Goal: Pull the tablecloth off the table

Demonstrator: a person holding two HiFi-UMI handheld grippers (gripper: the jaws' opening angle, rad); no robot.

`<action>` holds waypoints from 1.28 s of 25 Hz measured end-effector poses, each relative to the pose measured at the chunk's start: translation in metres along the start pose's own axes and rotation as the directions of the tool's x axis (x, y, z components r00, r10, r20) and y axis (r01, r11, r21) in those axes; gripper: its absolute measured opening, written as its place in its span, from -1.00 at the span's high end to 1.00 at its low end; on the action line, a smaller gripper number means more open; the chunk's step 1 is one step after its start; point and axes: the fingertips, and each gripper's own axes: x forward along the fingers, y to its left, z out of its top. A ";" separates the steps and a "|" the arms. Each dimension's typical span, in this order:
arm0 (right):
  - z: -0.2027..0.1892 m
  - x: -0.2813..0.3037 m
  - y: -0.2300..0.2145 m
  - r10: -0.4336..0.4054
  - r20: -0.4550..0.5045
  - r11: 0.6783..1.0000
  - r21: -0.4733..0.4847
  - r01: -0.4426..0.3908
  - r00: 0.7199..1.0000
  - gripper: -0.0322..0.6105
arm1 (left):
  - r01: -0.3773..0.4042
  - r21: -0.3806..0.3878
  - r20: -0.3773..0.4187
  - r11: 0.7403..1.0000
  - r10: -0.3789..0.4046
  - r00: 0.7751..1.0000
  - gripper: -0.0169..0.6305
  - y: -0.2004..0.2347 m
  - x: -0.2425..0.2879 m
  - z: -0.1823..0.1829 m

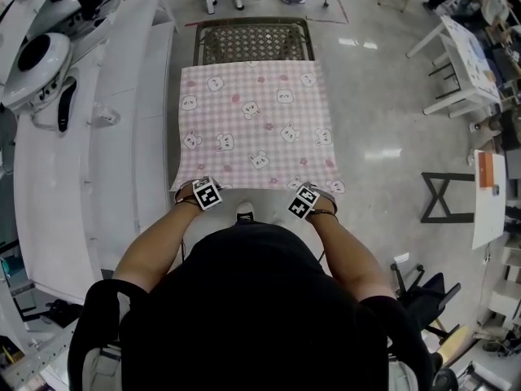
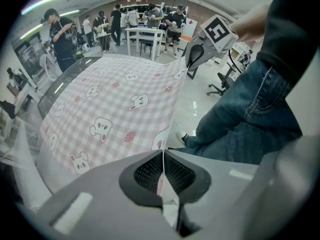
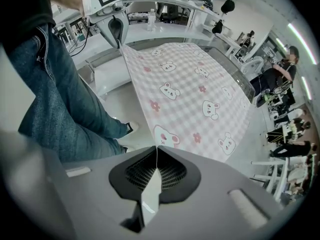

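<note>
One tablecloth, pink check with little bears, is draped over the one mesh-top table, with a strip of mesh bare at the far end. It looks thin, light and floppy to me, so it should slide easily, though I'd guess it could snag on the mesh. Best hold is the near hem, out at both corners. Two grippers: left gripper and right gripper each have their jaws clamped on a near corner.

Tabletop: dark metal mesh, bare only along its far end.
Tablecloth: pink check with bear and flower prints, spread over the rest of the tabletop, near corners lifted.
Floor: pale, glossy, under the table.
</note>
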 end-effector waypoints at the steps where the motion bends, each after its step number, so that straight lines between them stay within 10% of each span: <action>1: -0.005 -0.002 0.004 0.002 0.004 1.000 -0.004 -0.002 1.000 0.81 | -0.002 -0.004 -0.005 1.000 0.002 1.000 0.94 -0.007 0.000 0.001; 32: -0.071 -0.048 0.065 0.013 0.145 1.000 -0.012 -0.011 0.989 0.81 | -0.076 -0.131 -0.014 0.988 0.075 0.997 0.95 -0.117 -0.021 0.005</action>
